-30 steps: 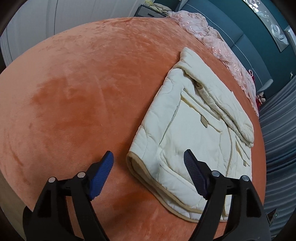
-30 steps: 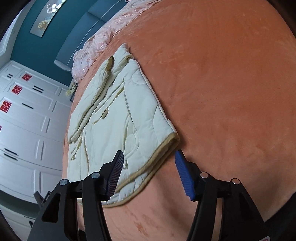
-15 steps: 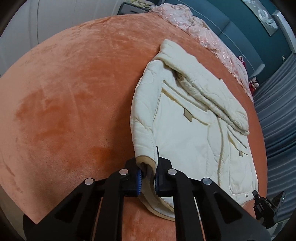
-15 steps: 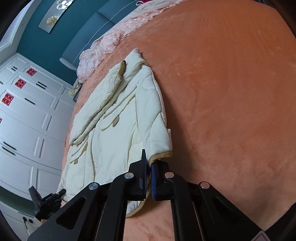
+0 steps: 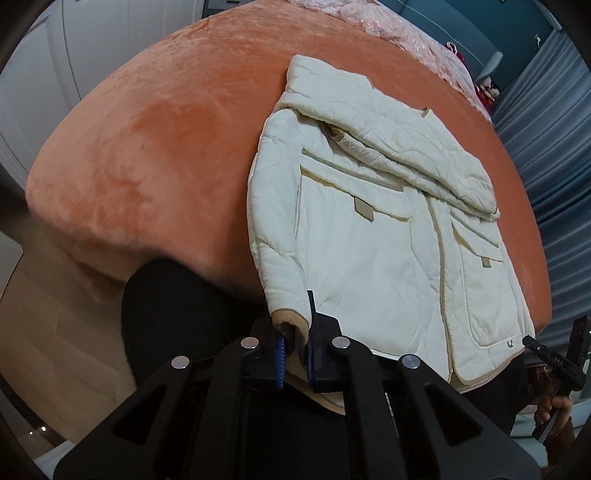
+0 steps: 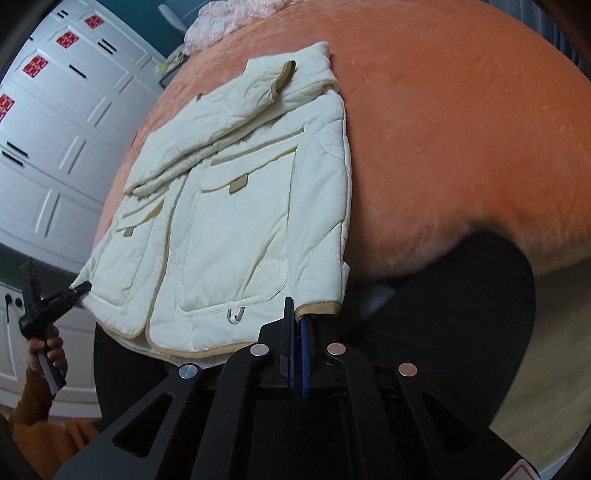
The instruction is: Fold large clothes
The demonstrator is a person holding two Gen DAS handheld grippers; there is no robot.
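Note:
A cream quilted jacket with tan trim lies on the orange bed cover, sleeves folded across its upper part. Its hem hangs past the near bed edge. My left gripper is shut on the tan-trimmed left hem corner. In the right wrist view the jacket shows again, and my right gripper is shut on the right hem corner. The other gripper appears at the far hem corner in each view: the right one in the left wrist view, the left one in the right wrist view.
A pink lace blanket lies at the bed's far side. White wardrobe doors stand to one side, blue curtains to the other. Wooden floor shows below the bed edge. A dark shape, perhaps my body, is by the edge.
Both grippers closed on the hem corners, then pulled back and up. The jacket slid toward the near bed edge and its hem now hangs over it.

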